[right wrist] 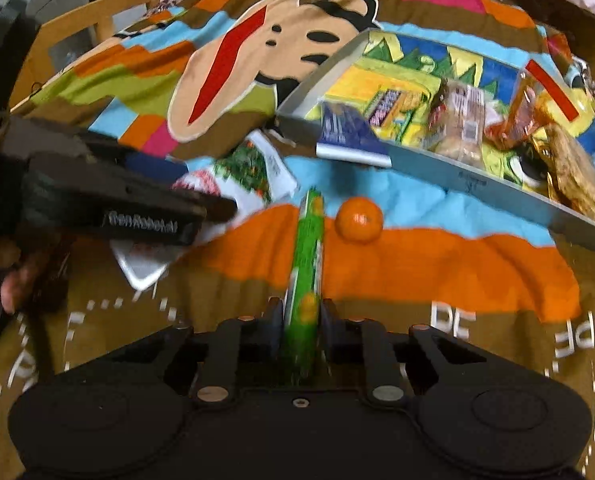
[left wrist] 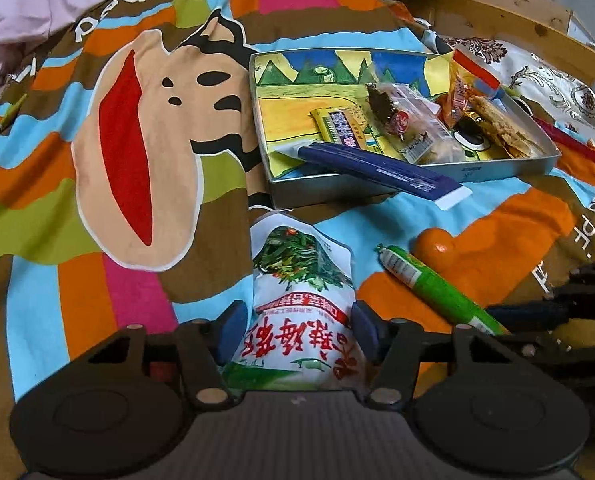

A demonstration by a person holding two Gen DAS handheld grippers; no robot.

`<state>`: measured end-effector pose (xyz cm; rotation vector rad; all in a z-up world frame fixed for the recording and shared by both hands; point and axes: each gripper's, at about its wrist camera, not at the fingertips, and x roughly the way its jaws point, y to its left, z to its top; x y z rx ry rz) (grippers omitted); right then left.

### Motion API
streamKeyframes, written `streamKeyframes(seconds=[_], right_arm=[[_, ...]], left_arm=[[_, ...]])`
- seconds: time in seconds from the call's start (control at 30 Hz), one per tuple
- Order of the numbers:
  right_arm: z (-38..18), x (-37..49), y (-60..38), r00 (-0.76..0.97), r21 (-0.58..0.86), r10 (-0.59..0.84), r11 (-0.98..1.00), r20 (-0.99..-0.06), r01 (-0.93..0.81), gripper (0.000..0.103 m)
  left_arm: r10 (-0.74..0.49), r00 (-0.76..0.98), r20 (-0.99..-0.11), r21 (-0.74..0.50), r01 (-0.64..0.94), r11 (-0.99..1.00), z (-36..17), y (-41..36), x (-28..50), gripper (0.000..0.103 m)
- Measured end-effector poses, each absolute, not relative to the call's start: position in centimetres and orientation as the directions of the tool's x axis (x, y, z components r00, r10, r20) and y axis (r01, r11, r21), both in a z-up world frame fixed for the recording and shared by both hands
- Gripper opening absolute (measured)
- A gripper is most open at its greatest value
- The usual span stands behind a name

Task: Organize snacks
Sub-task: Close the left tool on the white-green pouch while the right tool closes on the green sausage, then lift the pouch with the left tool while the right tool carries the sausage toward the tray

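Two handheld grippers pick up snacks from a colourful bedspread to add to a tin tray.

The left gripper (left wrist: 293,332) clasps a white seaweed snack packet (left wrist: 301,280); the right gripper (right wrist: 299,324) is clenched on a green sausage stick (right wrist: 307,264). The next move looks like lifting both over the rim of the tray (left wrist: 337,192) just beyond. A navy pouch (left wrist: 381,170) overhangs that rim, and a mandarin (right wrist: 358,219) lies beside the sausage.

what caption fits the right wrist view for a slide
Right gripper shut on a green sausage, beside an orange and the snack tray.
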<state>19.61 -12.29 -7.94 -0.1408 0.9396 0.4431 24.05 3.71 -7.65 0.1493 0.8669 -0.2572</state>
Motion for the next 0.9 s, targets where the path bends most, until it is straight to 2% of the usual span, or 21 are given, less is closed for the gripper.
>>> streamKeyframes(seconds=[0.2, 0.27, 0.47, 0.6, 0.73, 0.83, 0.9], right_arm=[[-8.2, 18.7, -12.6, 0.515, 0.076, 0.320, 0.896, -0.795, -0.438, 0.027], [-8.4, 18.8, -12.6, 0.524, 0.079, 0.325, 0.896, -0.787, -0.437, 0.033], [-9.3, 19.6, -12.2, 0.571, 0.069, 0.326, 0.902, -0.753, -0.425, 0.049], [-9.7, 19.8, -11.4, 0.602, 0.028, 0.309, 0.903, -0.736, -0.430, 0.053], [-10.0, 19.7, -11.3, 0.601, 0.046, 0.325, 0.901, -0.730, -0.431, 0.062], [-10.1, 19.2, -10.9, 0.604, 0.024, 0.320, 0.895, -0.730, -0.445, 0.060], [-10.0, 19.0, -10.9, 0.599, 0.038, 0.331, 0.894, -0.730, -0.447, 0.051]], left_arm=[[-0.139, 0.612, -0.778, 0.070, 0.305, 0.950, -6.6, 3.0, 22.0, 0.061], [-0.141, 0.617, -0.774, 0.087, 0.324, 0.942, -6.5, 2.6, 21.7, 0.061], [-0.171, 0.611, -0.773, 0.044, 0.319, 0.947, -6.9, 2.7, 22.6, 0.066], [-0.168, 0.600, -0.782, 0.027, 0.302, 0.953, -7.9, 3.0, 23.7, 0.070], [-0.178, 0.589, -0.788, -0.014, 0.272, 0.962, -8.3, 3.5, 24.0, 0.070], [-0.185, 0.570, -0.800, -0.046, 0.249, 0.967, -8.2, 3.9, 24.0, 0.069], [-0.197, 0.557, -0.807, -0.068, 0.243, 0.968, -7.9, 4.1, 23.7, 0.068]])
